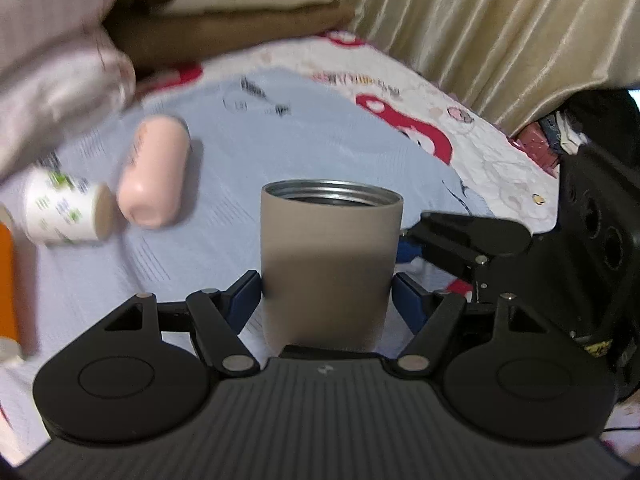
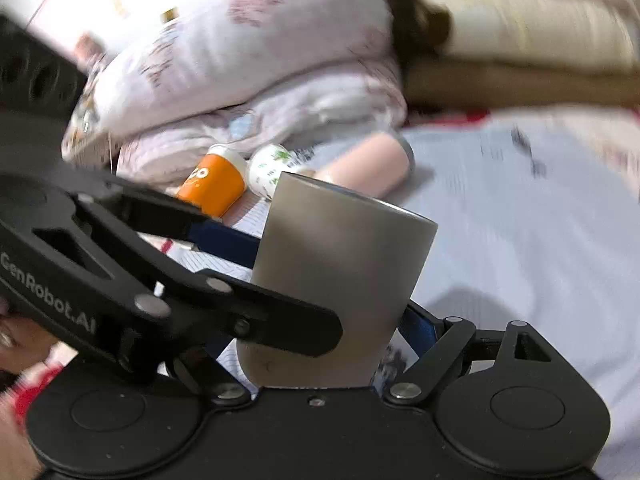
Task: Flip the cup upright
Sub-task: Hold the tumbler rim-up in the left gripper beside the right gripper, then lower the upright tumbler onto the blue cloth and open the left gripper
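A grey-beige metal cup [image 1: 330,256] stands upright, its open mouth on top, on the light blue cloth [image 1: 240,140]. My left gripper [image 1: 326,298] has its blue pads [image 1: 244,294] against both sides of the cup's lower body. My right gripper [image 2: 332,300] also holds the same cup [image 2: 340,268], which looks tilted in the right wrist view; one blue pad [image 2: 418,326] shows at its right side. The right gripper's fingers [image 1: 468,240] show beside the cup in the left wrist view. The left gripper crosses the right wrist view [image 2: 168,272].
A pink tube [image 1: 154,172], a white bottle with green print [image 1: 66,214] and an orange container [image 2: 212,186] lie on the cloth to the left. Pillows and folded bedding [image 2: 248,52] are behind. A curtain [image 1: 500,32] hangs at the right.
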Available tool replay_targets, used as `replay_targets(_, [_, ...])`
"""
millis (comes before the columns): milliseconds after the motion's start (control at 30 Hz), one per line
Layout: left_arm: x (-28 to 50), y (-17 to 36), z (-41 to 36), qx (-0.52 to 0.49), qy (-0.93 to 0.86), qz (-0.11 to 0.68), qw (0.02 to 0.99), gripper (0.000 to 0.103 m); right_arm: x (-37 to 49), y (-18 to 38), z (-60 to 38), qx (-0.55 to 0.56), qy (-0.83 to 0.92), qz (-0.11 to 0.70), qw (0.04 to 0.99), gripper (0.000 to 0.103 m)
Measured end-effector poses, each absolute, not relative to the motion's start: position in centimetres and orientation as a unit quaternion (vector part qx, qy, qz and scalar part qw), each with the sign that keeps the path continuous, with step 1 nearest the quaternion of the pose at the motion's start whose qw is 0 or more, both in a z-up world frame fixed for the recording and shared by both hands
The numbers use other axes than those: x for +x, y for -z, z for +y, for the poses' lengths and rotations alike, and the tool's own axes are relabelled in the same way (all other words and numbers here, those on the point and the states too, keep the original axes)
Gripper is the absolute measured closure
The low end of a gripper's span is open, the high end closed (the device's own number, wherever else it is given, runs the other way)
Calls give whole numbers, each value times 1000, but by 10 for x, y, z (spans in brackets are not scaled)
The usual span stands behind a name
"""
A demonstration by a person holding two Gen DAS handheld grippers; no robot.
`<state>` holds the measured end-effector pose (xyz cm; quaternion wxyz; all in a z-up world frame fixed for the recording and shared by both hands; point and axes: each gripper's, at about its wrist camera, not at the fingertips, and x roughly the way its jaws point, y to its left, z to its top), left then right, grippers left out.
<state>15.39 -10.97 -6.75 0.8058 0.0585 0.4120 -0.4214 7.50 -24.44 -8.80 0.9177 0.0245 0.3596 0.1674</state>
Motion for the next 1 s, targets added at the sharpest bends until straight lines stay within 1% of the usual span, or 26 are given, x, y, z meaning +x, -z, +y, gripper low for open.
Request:
replay_targets(133, [148,59,-103,73,412,348,839,32,74,83,-225,-104,-157,282,941,15])
replay_targets(267, [159,57,-94,47,399,336,852,32,80,85,-214,-188,-165,231,940,15])
replay_targets(367, [164,60,-89,41,388,326,861,32,90,86,-207,-231,-171,215,934,15])
replay_targets(600, [184,83,-85,24,370,318,873,32,121,101,-202,-258,-189,211,924,15])
replay_targets(833, [199,108,-96,27,356,324,876,32,145,122,-210,-250,-201,221,921,15])
replay_targets(1000, [205,118,-104,35,352,355,865,32,153,134,-213,-236,-203,248,917,15])
